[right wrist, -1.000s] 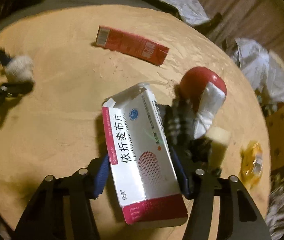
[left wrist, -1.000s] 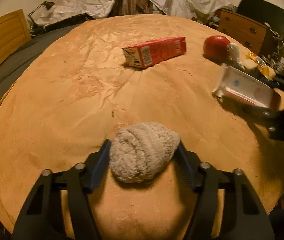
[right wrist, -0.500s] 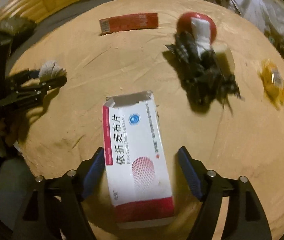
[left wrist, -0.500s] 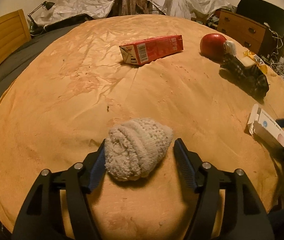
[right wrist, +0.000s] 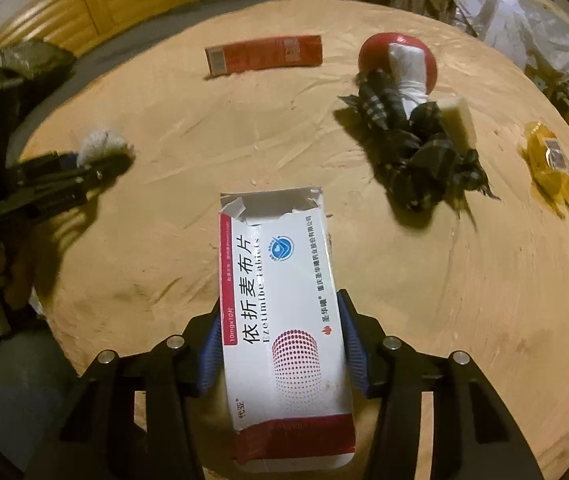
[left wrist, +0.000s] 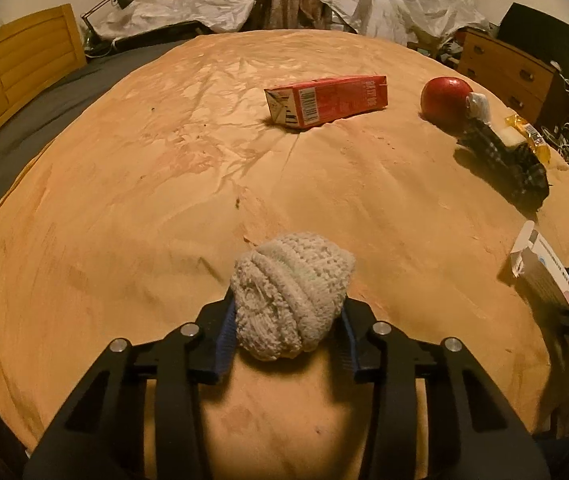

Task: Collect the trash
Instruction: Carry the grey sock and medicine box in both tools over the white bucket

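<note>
A rolled white knitted sock [left wrist: 290,300] lies on the tan sheet [left wrist: 124,200] near its front edge, and my left gripper [left wrist: 286,320] is shut on it, both blue pads pressed into its sides. A torn-open white and red medicine box [right wrist: 280,280] lies flat on the sheet. My right gripper [right wrist: 280,304] is closing on it, its pads against the box's long sides. In the right wrist view the left gripper [right wrist: 96,160] with the sock [right wrist: 100,144] sits at the left. In the left wrist view the box [left wrist: 540,268] is at the right edge.
A red carton [left wrist: 326,100] lies farther back at the middle. At the back right are a red ball [left wrist: 444,98] with a white sock on it, a dark plaid cloth [left wrist: 504,160], a pale block [right wrist: 458,122] and a yellow wrapper [right wrist: 550,160]. A dresser [left wrist: 512,72] stands beyond the sheet.
The left jaws have drawn in and now squeeze the sock. The right gripper moved back from the red ball with the box, spread its jaws, then drew them in against the box.
</note>
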`<action>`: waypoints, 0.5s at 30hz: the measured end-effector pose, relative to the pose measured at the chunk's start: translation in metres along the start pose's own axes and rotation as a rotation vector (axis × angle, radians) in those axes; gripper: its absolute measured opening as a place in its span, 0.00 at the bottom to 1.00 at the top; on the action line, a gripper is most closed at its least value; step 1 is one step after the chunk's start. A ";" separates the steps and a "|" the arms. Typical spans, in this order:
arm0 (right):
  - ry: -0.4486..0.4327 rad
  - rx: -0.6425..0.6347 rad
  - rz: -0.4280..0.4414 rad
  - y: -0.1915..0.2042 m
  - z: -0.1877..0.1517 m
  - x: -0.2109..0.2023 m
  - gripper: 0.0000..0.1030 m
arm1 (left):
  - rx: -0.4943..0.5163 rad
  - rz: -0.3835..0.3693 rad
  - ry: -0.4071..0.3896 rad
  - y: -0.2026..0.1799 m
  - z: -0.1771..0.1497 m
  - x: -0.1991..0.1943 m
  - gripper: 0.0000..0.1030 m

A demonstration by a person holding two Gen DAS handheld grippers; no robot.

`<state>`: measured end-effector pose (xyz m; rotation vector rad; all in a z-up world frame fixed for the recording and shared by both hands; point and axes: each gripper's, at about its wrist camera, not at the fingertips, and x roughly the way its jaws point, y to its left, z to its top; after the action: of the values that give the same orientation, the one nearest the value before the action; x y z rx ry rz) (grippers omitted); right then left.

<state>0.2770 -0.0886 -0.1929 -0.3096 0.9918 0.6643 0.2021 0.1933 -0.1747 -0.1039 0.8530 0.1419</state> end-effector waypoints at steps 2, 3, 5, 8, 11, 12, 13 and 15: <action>-0.045 0.016 -0.001 0.002 -0.007 -0.011 0.50 | -0.003 -0.006 -0.011 -0.007 -0.002 -0.008 0.38; -0.076 0.022 -0.006 0.004 -0.011 -0.019 0.50 | 0.001 -0.009 -0.022 -0.012 -0.003 -0.014 0.38; -0.123 0.034 -0.012 0.006 -0.016 -0.032 0.51 | 0.009 -0.015 -0.046 -0.023 -0.004 -0.027 0.38; -0.200 0.054 -0.045 0.008 -0.027 -0.056 0.51 | 0.027 -0.021 -0.100 -0.044 -0.005 -0.051 0.38; -0.271 0.069 -0.083 0.010 -0.039 -0.084 0.51 | 0.039 -0.039 -0.154 -0.062 -0.003 -0.075 0.38; -0.289 0.076 -0.088 0.010 -0.043 -0.092 0.51 | 0.044 -0.047 -0.173 -0.069 -0.003 -0.084 0.38; -0.312 0.084 -0.097 0.010 -0.045 -0.102 0.51 | 0.048 -0.051 -0.191 -0.075 -0.002 -0.092 0.38; -0.358 0.099 -0.125 0.010 -0.052 -0.119 0.51 | 0.058 -0.059 -0.219 -0.084 0.001 -0.105 0.38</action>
<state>0.1912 -0.1529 -0.1191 -0.1566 0.6545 0.5315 0.1481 0.1021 -0.0920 -0.0581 0.6341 0.0712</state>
